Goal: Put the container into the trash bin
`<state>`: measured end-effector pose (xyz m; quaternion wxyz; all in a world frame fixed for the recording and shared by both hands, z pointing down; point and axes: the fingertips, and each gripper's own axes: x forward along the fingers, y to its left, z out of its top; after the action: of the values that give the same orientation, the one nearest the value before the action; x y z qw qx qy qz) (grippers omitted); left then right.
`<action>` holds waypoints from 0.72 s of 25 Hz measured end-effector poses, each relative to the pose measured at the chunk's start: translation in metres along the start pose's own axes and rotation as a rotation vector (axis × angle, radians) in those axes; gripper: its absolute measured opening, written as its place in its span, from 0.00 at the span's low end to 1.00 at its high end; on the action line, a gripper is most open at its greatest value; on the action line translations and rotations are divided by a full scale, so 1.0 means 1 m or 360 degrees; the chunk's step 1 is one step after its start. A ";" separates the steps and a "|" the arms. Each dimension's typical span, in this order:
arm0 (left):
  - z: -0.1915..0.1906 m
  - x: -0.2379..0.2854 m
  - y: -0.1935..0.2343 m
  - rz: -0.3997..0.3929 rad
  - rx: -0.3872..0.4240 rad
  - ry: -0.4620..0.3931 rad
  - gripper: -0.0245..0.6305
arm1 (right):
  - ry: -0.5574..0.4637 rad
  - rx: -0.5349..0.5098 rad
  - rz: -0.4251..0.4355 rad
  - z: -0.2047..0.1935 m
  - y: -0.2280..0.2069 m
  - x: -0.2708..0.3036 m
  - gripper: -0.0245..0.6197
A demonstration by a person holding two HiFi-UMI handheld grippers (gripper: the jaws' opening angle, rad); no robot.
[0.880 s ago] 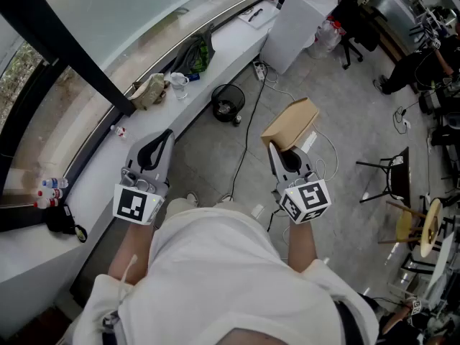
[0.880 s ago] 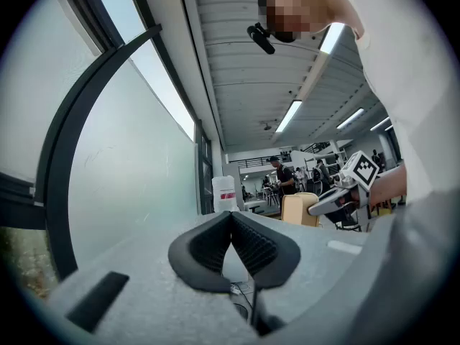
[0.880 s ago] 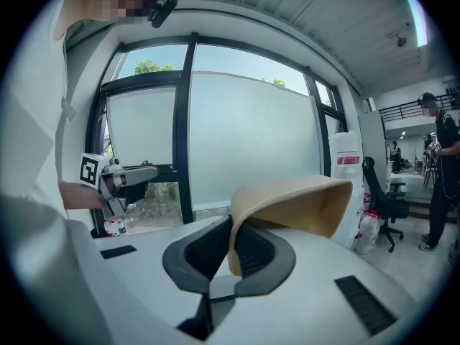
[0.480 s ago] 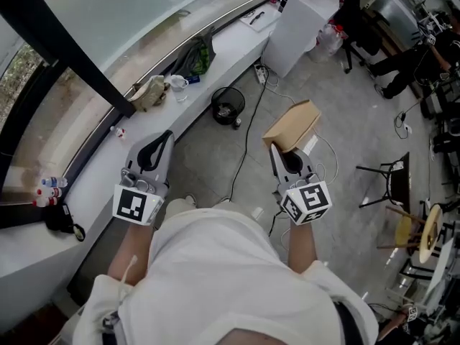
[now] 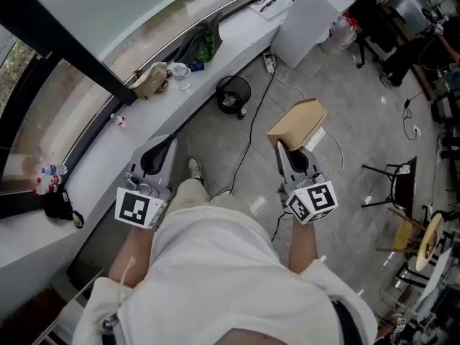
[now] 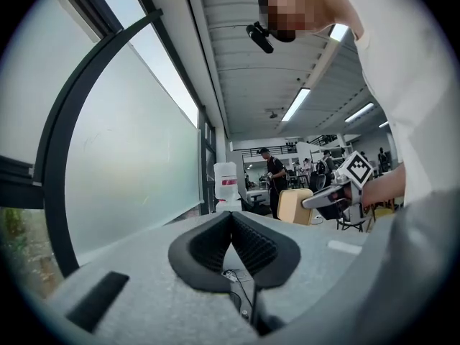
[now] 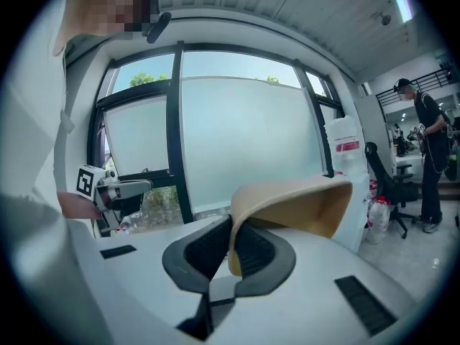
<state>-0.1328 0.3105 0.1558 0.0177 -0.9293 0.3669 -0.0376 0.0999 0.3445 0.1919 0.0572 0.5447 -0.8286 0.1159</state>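
Concrete floor [image 5: 359,131], bin [image 5: 232,94] ahead: your right gripper [image 5: 294,152] pinches the container [image 5: 296,123] (left gripper [image 5: 157,152] closed, empty); carry it over the bin, then release.

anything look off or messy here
Nothing spilled or broken. The tan container hangs tilted, pinched by one wall in the right gripper, and a loose black cable trails across the floor beside the trash bin.

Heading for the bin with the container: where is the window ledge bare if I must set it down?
Bare: the ledge between the bottles and the tan pouch, bar one small item; also between the dark bag and the white cabinet. Crowded: pouch, cup and bag by the trash bin.
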 end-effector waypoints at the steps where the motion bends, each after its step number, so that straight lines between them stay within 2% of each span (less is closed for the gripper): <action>1: -0.002 0.007 0.005 0.0002 -0.0006 -0.0002 0.06 | 0.0018 -0.0002 0.0005 -0.002 -0.005 0.006 0.06; 5: -0.016 0.042 0.023 -0.0026 -0.0049 -0.0025 0.06 | 0.0087 -0.0001 -0.0013 -0.008 -0.026 0.032 0.06; 10: -0.022 0.109 0.055 -0.0117 -0.0095 -0.0065 0.06 | 0.0126 -0.0014 -0.0095 0.012 -0.063 0.079 0.06; 14: -0.030 0.165 0.094 -0.0207 -0.0123 -0.0017 0.06 | 0.0203 -0.0055 -0.0120 0.034 -0.084 0.123 0.06; 18: -0.038 0.210 0.117 -0.0326 -0.0186 0.0011 0.06 | 0.0267 0.0016 -0.0227 0.035 -0.102 0.142 0.06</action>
<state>-0.0623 0.0816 0.1986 -0.0418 -0.9612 0.2717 -0.0210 0.1374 0.1711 0.2023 0.1317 0.5910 -0.7794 0.1609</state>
